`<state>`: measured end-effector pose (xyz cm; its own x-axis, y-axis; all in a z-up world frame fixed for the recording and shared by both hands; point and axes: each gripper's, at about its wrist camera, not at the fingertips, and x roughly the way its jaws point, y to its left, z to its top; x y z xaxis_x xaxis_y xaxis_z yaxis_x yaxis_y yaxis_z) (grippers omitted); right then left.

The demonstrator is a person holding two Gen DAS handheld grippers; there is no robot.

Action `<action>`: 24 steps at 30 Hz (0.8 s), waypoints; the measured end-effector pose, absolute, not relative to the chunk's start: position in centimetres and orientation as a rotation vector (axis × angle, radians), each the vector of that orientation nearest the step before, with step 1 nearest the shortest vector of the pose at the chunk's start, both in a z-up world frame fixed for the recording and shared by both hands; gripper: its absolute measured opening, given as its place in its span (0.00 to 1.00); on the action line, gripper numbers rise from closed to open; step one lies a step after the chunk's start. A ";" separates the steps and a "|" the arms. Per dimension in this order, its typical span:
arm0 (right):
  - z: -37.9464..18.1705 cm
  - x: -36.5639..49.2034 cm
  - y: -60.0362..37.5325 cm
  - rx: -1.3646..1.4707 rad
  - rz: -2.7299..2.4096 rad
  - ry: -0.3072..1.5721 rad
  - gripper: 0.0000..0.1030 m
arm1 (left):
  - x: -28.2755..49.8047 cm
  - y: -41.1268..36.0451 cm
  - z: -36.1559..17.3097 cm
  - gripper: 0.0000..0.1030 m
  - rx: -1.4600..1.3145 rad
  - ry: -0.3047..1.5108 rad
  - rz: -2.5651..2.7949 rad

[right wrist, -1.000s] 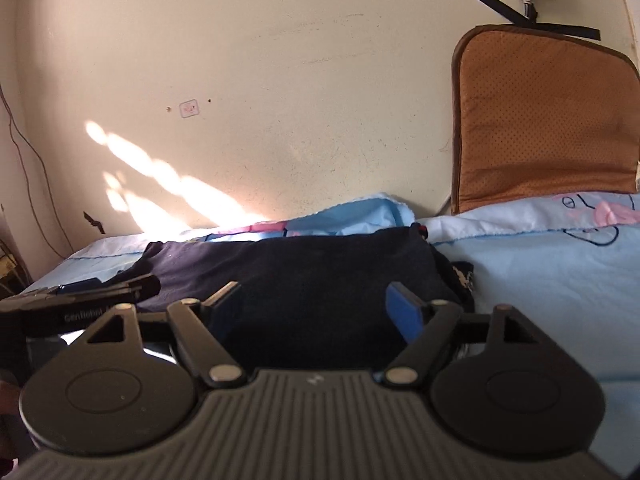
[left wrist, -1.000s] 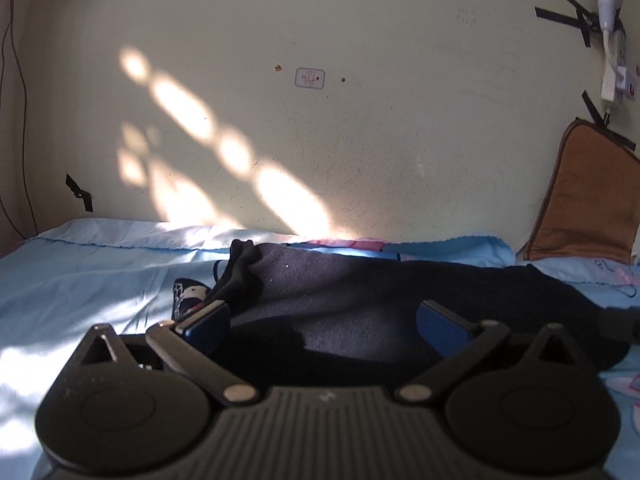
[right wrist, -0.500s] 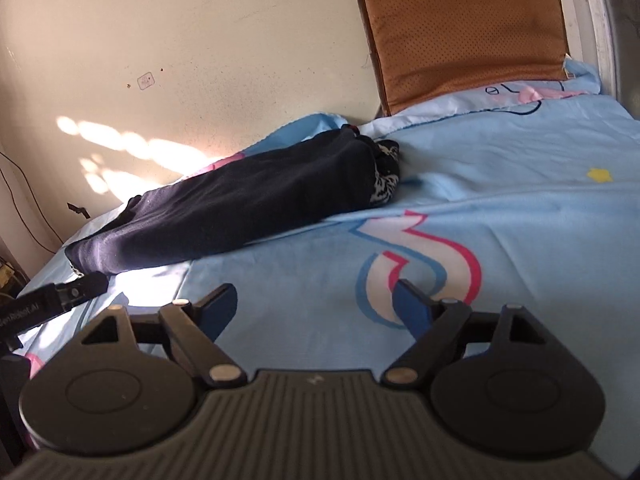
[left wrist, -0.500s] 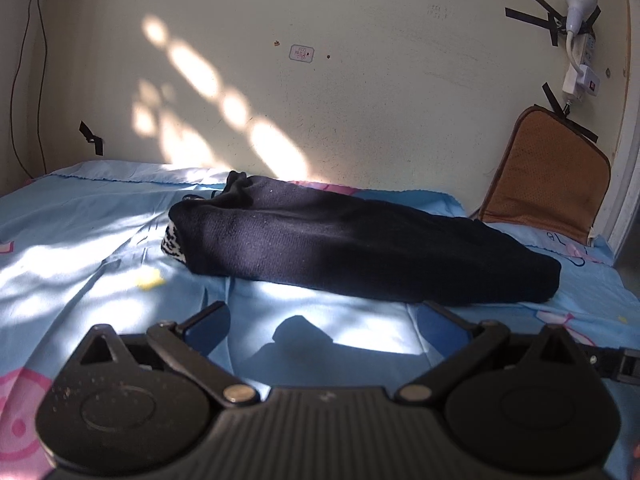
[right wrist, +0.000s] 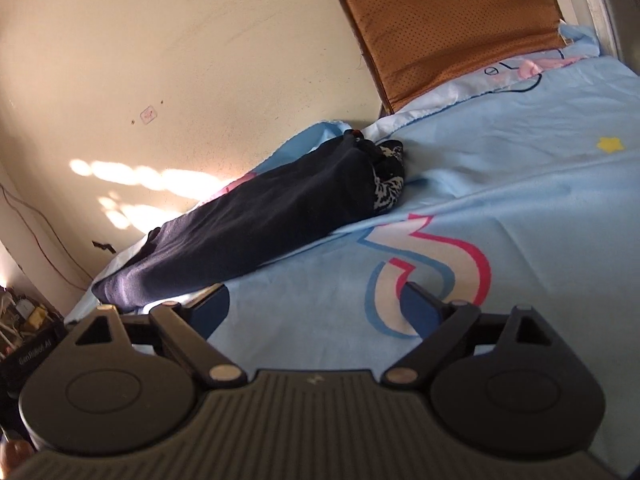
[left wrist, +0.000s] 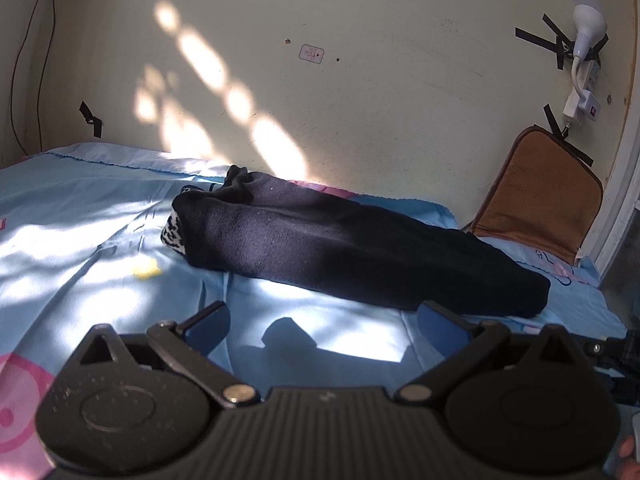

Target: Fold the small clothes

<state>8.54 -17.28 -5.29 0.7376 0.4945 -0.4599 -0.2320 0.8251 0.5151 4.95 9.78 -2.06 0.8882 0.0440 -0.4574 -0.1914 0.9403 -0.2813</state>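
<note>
A dark navy garment [left wrist: 352, 248] lies folded in a long strip on the light blue bedsheet [left wrist: 80, 240], near the wall, with a black-and-white patterned lining showing at its left end. It also shows in the right wrist view [right wrist: 256, 228]. My left gripper [left wrist: 324, 320] is open and empty, a short way in front of the garment above the sheet. My right gripper [right wrist: 316, 304] is open and empty, over the sheet [right wrist: 520, 184] to the right of the garment.
A brown cushion [left wrist: 540, 196] leans against the wall at the bed's far right corner; it also shows in the right wrist view [right wrist: 452, 24]. A white lamp and plug strip [left wrist: 584, 64] hang on the wall above it. A cream wall [left wrist: 360, 100] bounds the bed behind.
Both grippers have drawn back from the garment, which now lies free on the bed. The right gripper has swung right and tilted.
</note>
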 end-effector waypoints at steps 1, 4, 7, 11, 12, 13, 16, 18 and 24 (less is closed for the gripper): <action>-5.2 9.1 -17.7 0.504 0.398 0.635 0.91 | 5.0 9.9 -2.1 1.00 -0.333 0.467 0.126; -5.4 11.2 -18.8 0.658 0.366 0.667 0.91 | 5.1 10.1 -2.2 1.00 -0.353 0.485 0.133; -5.5 13.3 -19.4 0.776 0.331 0.688 0.91 | 5.2 10.5 -2.4 1.00 -0.379 0.500 0.133; -5.4 15.7 -18.4 0.797 0.302 0.698 0.90 | 5.3 11.1 -2.6 1.00 -0.414 0.514 0.139; -5.5 16.3 -18.0 0.794 0.292 0.700 0.90 | 5.3 11.2 -2.6 1.00 -0.421 0.517 0.141; -5.5 16.8 -17.5 0.787 0.282 0.697 0.87 | 5.3 11.3 -2.7 1.00 -0.428 0.518 0.144; -5.6 18.2 -16.2 0.762 0.250 0.692 0.84 | 5.2 11.9 -2.7 1.00 -0.459 0.512 0.145; -5.7 18.9 -15.8 0.762 0.237 0.689 0.82 | 5.1 13.2 -2.3 1.00 -0.522 0.510 0.129; -5.4 18.5 -15.9 0.688 0.245 0.645 0.58 | 7.0 22.6 -2.3 1.00 -0.906 0.535 0.191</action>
